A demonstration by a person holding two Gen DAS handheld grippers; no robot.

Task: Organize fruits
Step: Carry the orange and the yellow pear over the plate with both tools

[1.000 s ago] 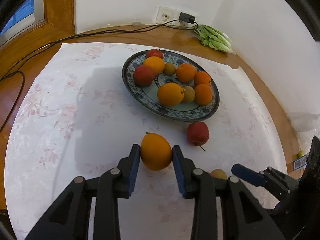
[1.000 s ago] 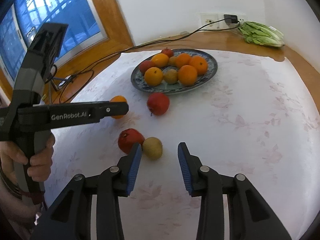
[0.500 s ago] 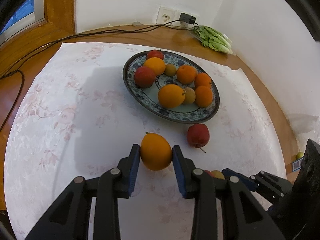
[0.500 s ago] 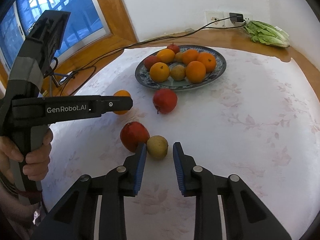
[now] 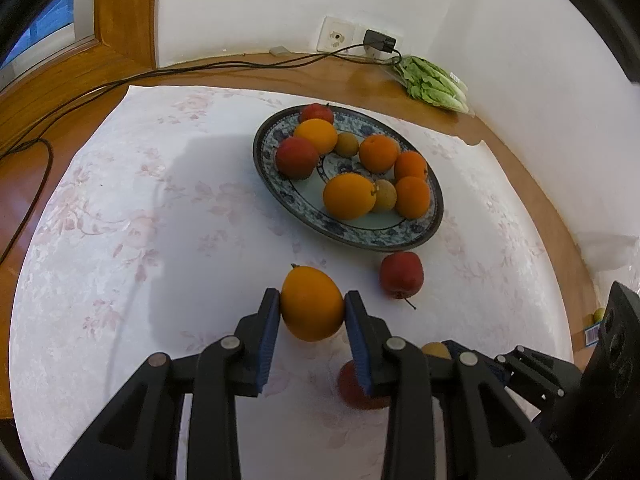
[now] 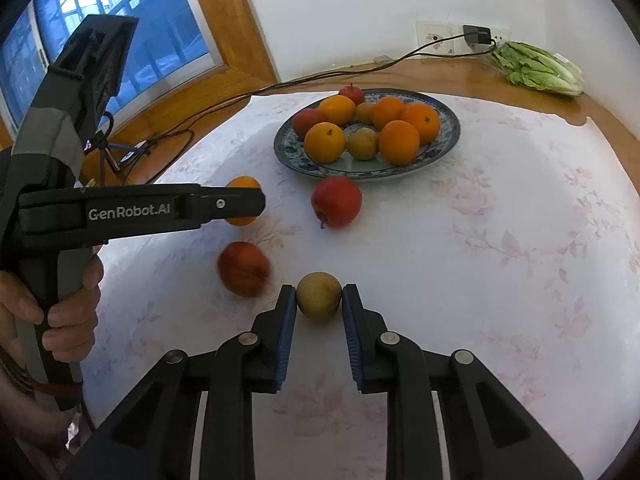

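While the left gripper [image 5: 312, 312], marked "GenRobot.AI" on its side, clamps an orange [image 5: 311, 303] near the blue-patterned plate [image 5: 352, 236], the right gripper [image 6: 319, 305] pinches a small brown-yellow pear [image 6: 318, 297] on the floral tablecloth [image 6: 480, 260].

The plate [image 5: 434, 216] is blue-and-white, with a dark floral rim; on it lie orange, red and dull yellow-brown fruits. At its six o'clock a red apple [image 5: 401, 275] lies on a white tablecloth [image 5: 120, 240] with faint pink blossoms. The black left gripper [image 5: 312, 310] with blue pads [image 5: 269, 334] frames a deep orange fruit [image 5: 311, 303]. The blurred fruit [image 6: 244, 268] looks reddish-orange. At two o'clock, green lettuce [image 5: 434, 82].
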